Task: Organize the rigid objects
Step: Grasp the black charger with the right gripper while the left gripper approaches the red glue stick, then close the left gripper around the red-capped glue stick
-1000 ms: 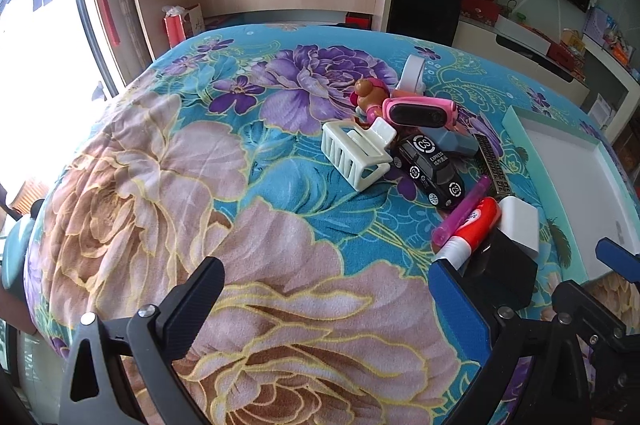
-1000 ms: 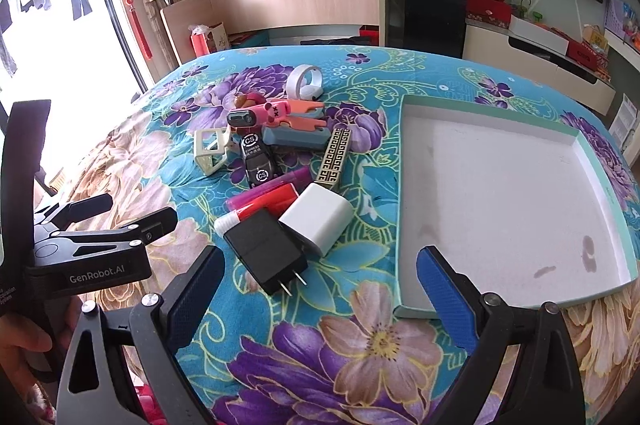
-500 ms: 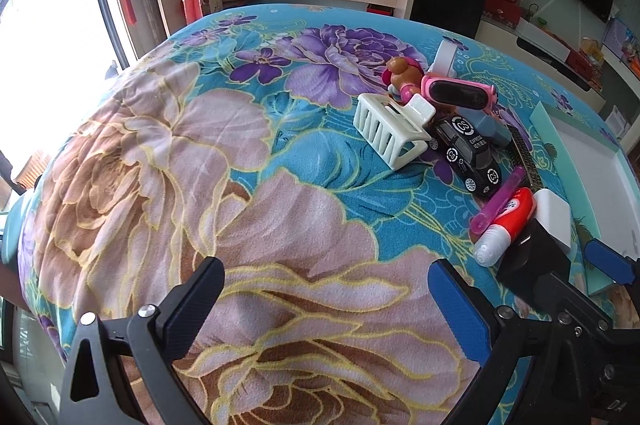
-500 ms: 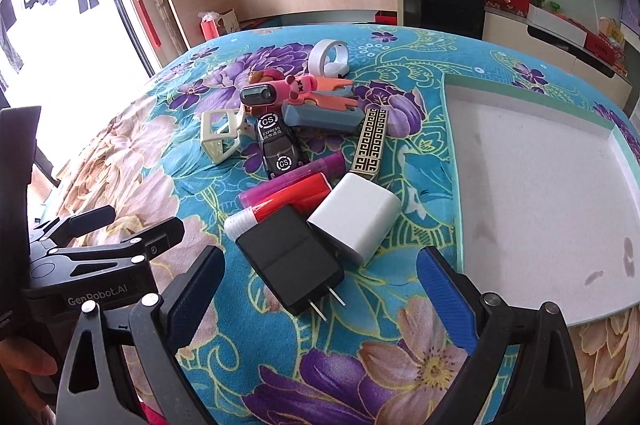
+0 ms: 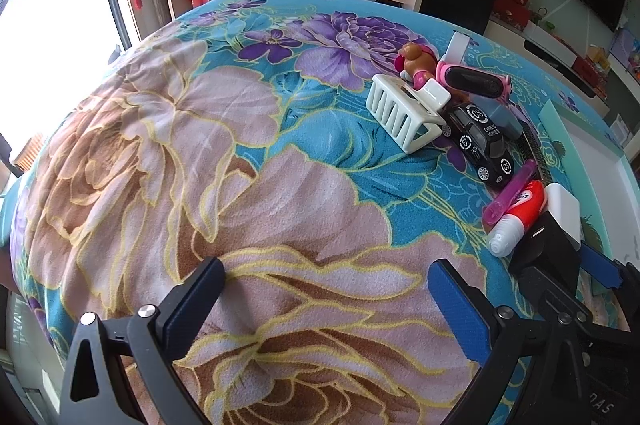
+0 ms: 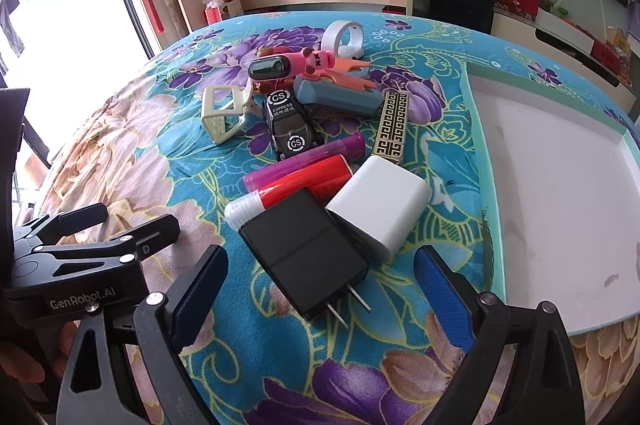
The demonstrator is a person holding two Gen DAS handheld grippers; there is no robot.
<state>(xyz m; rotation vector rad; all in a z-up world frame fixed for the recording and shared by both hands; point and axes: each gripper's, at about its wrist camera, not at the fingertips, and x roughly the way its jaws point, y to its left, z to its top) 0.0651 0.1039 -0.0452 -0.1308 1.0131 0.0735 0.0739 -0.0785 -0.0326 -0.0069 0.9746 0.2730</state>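
A pile of small objects lies on the flowered cloth: a black charger [image 6: 304, 257] with its prongs toward me, a white charger [image 6: 380, 201], a red tube [image 6: 296, 185], a magenta tube [image 6: 304, 161], a black toy car [image 6: 290, 129], a white clip [image 6: 222, 113], a patterned comb [image 6: 392, 125] and a pink band [image 6: 276, 67]. My right gripper [image 6: 320, 289] hangs low over the black charger. Its jaws are closing, the charger's prong end lies between them, and the pads do not touch it. My left gripper [image 5: 326, 293] stands open over bare cloth, left of the pile.
A white tray with a green rim [image 6: 484, 209] lies to the right of the pile. A white ring [image 6: 344, 37] and a blue-grey case [image 6: 340, 97] sit at the pile's far side. A person's hand [image 6: 24, 365] shows at the lower left. Shelves and cabinets stand behind.
Both grippers have sunk toward the cloth. The right one has come closer over the black charger and its jaws have narrowed a little.
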